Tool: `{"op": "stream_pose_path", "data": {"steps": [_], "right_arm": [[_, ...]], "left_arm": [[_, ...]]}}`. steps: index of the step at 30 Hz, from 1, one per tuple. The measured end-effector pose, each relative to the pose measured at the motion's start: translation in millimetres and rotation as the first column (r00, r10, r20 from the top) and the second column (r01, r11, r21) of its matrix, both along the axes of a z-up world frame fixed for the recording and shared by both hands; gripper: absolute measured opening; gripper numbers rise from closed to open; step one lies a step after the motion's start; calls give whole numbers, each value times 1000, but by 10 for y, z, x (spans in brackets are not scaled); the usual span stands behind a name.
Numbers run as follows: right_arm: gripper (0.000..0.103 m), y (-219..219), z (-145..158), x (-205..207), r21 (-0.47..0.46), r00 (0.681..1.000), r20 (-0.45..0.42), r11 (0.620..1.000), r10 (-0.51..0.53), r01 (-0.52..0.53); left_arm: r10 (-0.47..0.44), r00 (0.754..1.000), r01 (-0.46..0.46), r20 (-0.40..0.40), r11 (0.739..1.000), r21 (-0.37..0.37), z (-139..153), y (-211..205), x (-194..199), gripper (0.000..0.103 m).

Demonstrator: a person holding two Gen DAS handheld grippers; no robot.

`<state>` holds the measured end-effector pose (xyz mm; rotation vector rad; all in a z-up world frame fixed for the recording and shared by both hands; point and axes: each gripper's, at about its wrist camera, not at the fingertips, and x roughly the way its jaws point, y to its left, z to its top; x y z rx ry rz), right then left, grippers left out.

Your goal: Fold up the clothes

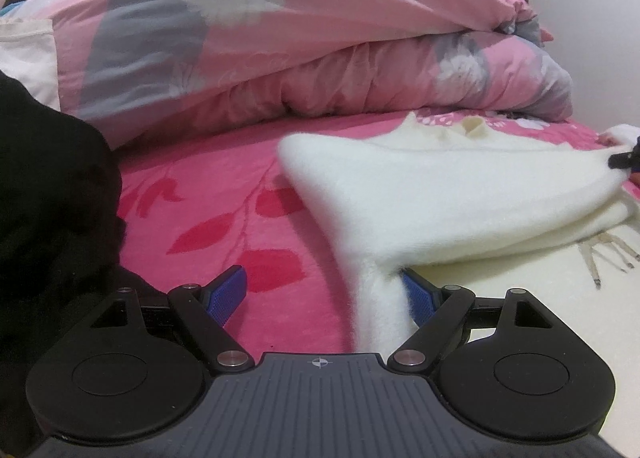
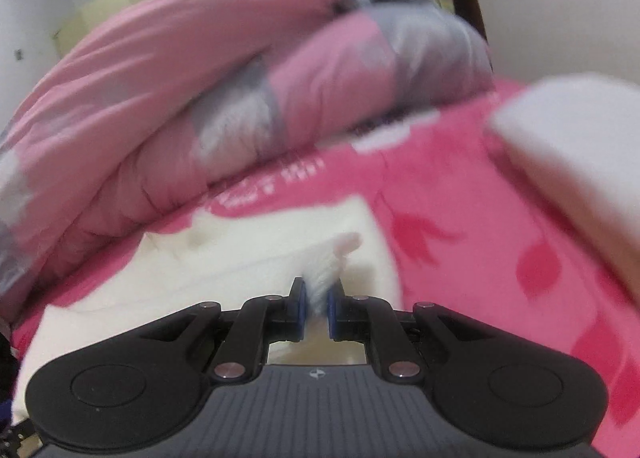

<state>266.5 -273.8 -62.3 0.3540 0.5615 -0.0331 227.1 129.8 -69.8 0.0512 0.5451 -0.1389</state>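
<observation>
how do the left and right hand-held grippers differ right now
The left hand-held gripper is open, jaws spread wide, the white fluffy garment draped over one blue pad; the right hand-held gripper is shut, pinching that garment's fabric. Both have black linkages and blue pads.

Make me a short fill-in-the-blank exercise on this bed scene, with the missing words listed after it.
1. The right gripper is shut on a bit of the ____ garment.
2. The left gripper has its jaws ____, with the garment's edge draped over one finger.
3. The garment lies on a pink sheet printed with red ____.
4. Behind the garment, a pink and ____ quilt is piled up.

Missing words: white; open; leaves; grey
</observation>
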Motion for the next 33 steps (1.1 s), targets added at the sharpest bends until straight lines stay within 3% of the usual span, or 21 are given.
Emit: {"op": "stream_pose_path", "data": {"steps": [9, 13, 15, 17, 19, 23, 25, 27, 28, 31, 33], "right_arm": [[13, -283, -74, -119, 134, 999, -51, 991, -19, 26], [24, -408, -107, -172, 193, 997, -74, 980, -25, 39], [33, -466, -113, -203, 215, 996, -84, 975, -34, 51], [34, -430, 13, -272, 163, 994, -65, 982, -85, 94], [34, -276, 131, -293, 129, 998, -28, 990, -50, 53], [32, 217, 318, -283, -8, 995, 55, 996, 85, -85], [31, 435, 321, -232, -73, 987, 68, 987, 146, -141], [29, 505, 161, -156, -105, 985, 29, 981, 170, -166], [29, 504, 41, -119, -115, 985, -2, 978, 172, -171], [28, 505, -287, -15, -147, 980, -95, 971, 176, -188], [28, 596, -117, -14, -217, 977, -140, 958, 161, -189]], "left_arm": [[10, 1000, -10, -21, 1000, 5, -10, -15, 29, 83], [8, 1000, -8, -27, 1000, -1, -4, -8, 26, 83], [1, 999, -3, -44, 999, -45, 36, 53, 21, 82], [1, 998, -7, -62, 995, -95, 98, 135, 11, 82], [8, 1000, -12, -30, 992, -129, 229, 212, -66, 81], [12, 999, -3, 39, 975, -222, 491, 310, -135, 81], [14, 999, -7, 29, 980, -200, 523, 223, -20, 79], [18, 1000, -15, 26, 990, -140, 424, 114, 132, 77], [23, 1000, -22, 1, 990, -137, 341, 106, 168, 73], [35, 996, -47, -80, 989, -140, 89, 100, 257, 73], [41, 994, -54, -102, 991, -126, 1, 78, 275, 73]]}}
